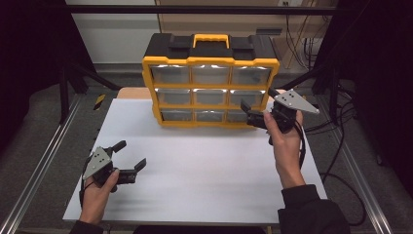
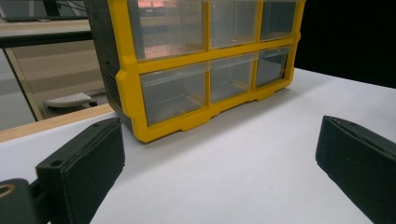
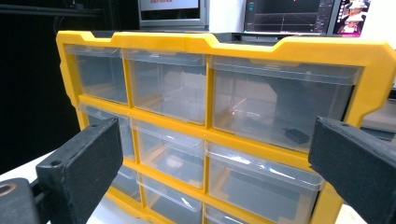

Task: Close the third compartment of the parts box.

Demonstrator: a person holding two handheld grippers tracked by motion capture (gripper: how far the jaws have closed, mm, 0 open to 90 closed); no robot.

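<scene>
A yellow and black drawer cabinet (image 1: pixel 210 83) with clear drawers and a yellow handle stands at the back middle of the white table (image 1: pixel 204 170). My right gripper (image 1: pixel 258 105) is held at the cabinet's lower right corner, its jaws open in front of the drawers with nothing between them. In the right gripper view the cabinet (image 3: pixel 210 135) is close ahead, and a small dark piece (image 3: pixel 297 135) lies in the upper right drawer. My left gripper (image 1: pixel 130 155) rests open near the table's front left, far from the cabinet (image 2: pixel 196 93), and it holds nothing.
Metal rails (image 1: pixel 44 156) run along both sides of the table. Cables (image 1: pixel 336 122) hang at the right, past my right hand. A wooden board (image 1: pixel 134 92) sticks out behind the table's back left. Monitors (image 3: pixel 289 14) stand behind the cabinet.
</scene>
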